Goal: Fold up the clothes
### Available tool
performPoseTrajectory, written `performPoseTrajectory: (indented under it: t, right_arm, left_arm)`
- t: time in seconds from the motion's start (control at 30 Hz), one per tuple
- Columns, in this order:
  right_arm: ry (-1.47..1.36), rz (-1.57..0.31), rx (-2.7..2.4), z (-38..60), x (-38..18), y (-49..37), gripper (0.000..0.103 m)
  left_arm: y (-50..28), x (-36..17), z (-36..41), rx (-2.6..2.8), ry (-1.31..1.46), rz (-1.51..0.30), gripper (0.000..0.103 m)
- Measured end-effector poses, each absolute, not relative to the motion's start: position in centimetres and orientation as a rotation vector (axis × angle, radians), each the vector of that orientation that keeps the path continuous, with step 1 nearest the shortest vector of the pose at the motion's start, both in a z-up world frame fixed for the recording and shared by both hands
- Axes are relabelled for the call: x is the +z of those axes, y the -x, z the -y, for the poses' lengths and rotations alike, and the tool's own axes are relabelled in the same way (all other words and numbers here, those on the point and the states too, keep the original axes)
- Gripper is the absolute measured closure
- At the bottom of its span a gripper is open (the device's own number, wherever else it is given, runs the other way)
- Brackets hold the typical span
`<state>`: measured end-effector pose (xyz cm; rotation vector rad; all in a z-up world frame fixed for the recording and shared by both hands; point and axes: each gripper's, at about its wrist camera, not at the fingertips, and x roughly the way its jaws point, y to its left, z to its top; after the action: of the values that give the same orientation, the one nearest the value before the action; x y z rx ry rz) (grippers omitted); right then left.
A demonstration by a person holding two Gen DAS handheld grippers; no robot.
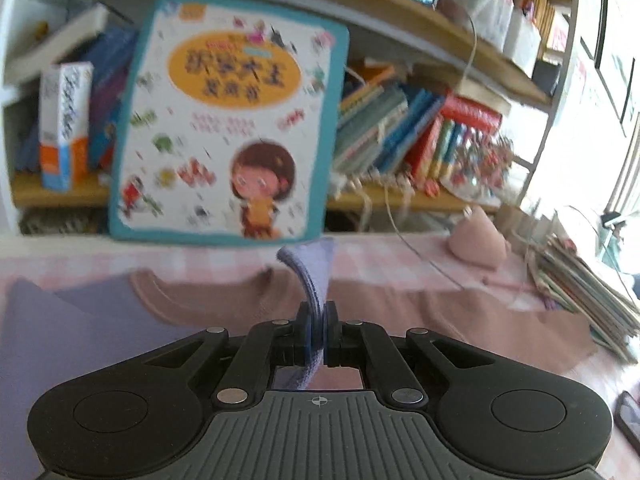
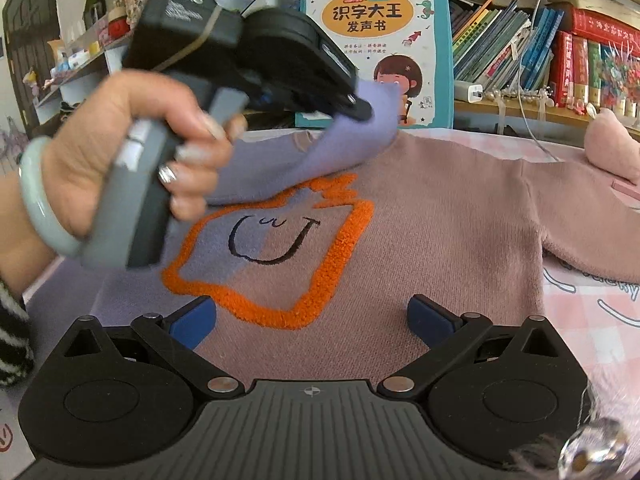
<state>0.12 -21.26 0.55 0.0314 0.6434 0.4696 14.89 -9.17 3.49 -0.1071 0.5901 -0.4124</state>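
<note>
A large teal-bordered children's picture book [image 2: 378, 40] is stood upright against a wooden bookshelf [image 2: 520, 110]. To its right, a row of leaning thin colourful books [image 2: 504, 46] and thick red volumes [image 2: 576, 60] is seen. A pink checked cloth [image 2: 592, 344] is spread below the book, with a pink plush toy [image 2: 612, 148] at its right.

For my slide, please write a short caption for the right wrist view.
Left gripper carries the purple sleeve over the pink sweater; right gripper waits open above the hem.
</note>
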Motion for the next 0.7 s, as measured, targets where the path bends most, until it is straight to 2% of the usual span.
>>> performPoseTrajectory:
  t: [0.03,0.1,0.17,0.2,0.5,0.7]
  right_arm:
    - [-0.035,-0.643,0.471,21.3,0.6,-0.1,0.000]
    - [-0.038,-0.643,0.472,21.4,0.6,-0.2,0.000]
    - [-0.038,-0.643,0.472,21.4,0.6,-0.2,0.000]
    - [-0.036,-0.644,0.471,21.4,0.6,-0.2,0.000]
    - [0.029,-0.650,0.450,20.5,0.5,-0.1,0.000]
    - [0.047,-0.651,0.444,20.3,0.4,-0.2,0.000]
  left_arm:
    - [-14.9,3.2,9.5,-0.421,0.106,-0.602,0.095]
    - [-14.8,2.9,10.0,-0.416,0.090,-0.611,0.079]
    - [-14.6,2.8,9.8,-0.402,0.080,-0.605,0.034]
    - [-14.3,2.8,9.4,-0.390,0.075,-0.596,0.027]
    - [-10.5,4.3,2.6,-0.289,0.024,-0.569,0.021]
    - [-6.1,4.2,-1.7,-0.115,-0.150,-0.521,0.017]
